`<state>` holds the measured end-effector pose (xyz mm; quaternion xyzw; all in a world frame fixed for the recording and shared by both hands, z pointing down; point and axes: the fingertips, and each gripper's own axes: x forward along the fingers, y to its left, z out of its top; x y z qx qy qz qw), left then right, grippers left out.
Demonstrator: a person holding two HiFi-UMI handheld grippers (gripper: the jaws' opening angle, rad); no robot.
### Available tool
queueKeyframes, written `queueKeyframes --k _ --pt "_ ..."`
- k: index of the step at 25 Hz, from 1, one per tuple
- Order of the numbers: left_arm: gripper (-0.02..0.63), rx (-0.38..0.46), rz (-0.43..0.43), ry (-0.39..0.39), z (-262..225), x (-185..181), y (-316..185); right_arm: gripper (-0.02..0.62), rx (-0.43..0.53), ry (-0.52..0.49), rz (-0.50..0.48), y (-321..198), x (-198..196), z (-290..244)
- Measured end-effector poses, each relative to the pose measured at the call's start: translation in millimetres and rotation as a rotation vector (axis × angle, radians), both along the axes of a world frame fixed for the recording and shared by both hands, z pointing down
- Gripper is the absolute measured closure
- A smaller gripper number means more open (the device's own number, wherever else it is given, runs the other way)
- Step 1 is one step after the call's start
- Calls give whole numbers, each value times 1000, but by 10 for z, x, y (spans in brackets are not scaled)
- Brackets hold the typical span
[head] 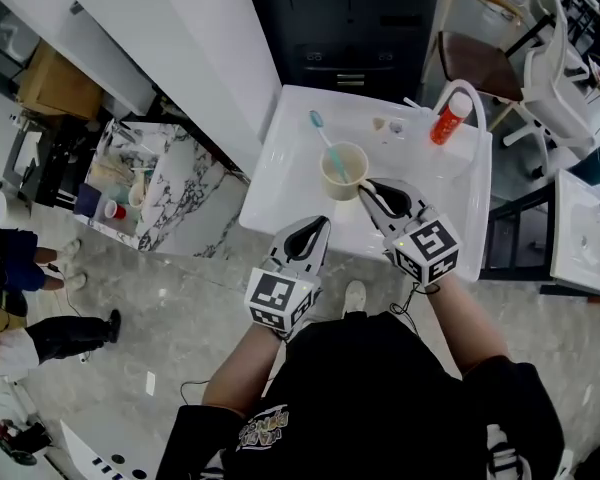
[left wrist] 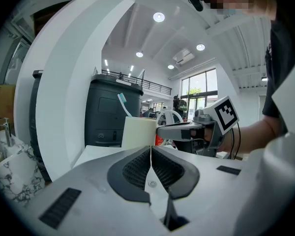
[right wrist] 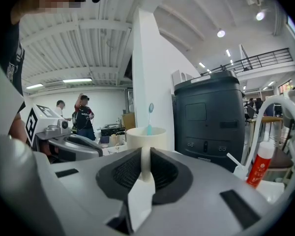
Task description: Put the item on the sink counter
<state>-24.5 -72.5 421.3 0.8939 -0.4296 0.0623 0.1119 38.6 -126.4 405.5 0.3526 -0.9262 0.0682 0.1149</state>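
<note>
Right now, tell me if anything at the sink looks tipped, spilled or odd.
Nothing stands out. The cup is upright, its handle pinched in the right claw, with the toothbrush leaning inside it. No spill shows on the sink counter.

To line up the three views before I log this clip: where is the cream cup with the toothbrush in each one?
Head view: cup at centre, over the white sink, at the right claw.
Left gripper view: cup at centre, just above the shut left claw.
Right gripper view: cup at centre, its handle gripped in the right claw.
Shared landmark: dark cabinet behind the sink.
</note>
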Motion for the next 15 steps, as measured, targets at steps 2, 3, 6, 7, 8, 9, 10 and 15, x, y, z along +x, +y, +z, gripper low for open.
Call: queueKeyframes --k 2,3,6,7,8,9,10,15 --pt "586 3 -9 -2 0 40 -44 499 1 0 -9 -60 29 2" --pt "586 3 -13 -2 0 61 -64 499 2 0 -13 -89 43 1" --pt "586 -1 -25 2 -5 121 -115 499 1 -4 -22 -171 81 -9" --pt "586 -3 -27 3 -8 140 -130 499 0 -6 -23 -195 94 -11" --pt "586 -4 -28 4 -11 159 -147 499 -1 -7 -24 -219 107 -12" --pt "586 -5 -29 3 -14 177 -163 499 -2 -8 -24 -243 120 -11" --pt "586 -6 -28 2 -14 191 -180 499 -2 -9 -24 -267 131 -9" --pt "586 -6 -7 -23 18 203 -264 499 -5 -12 -11 -371 147 40"
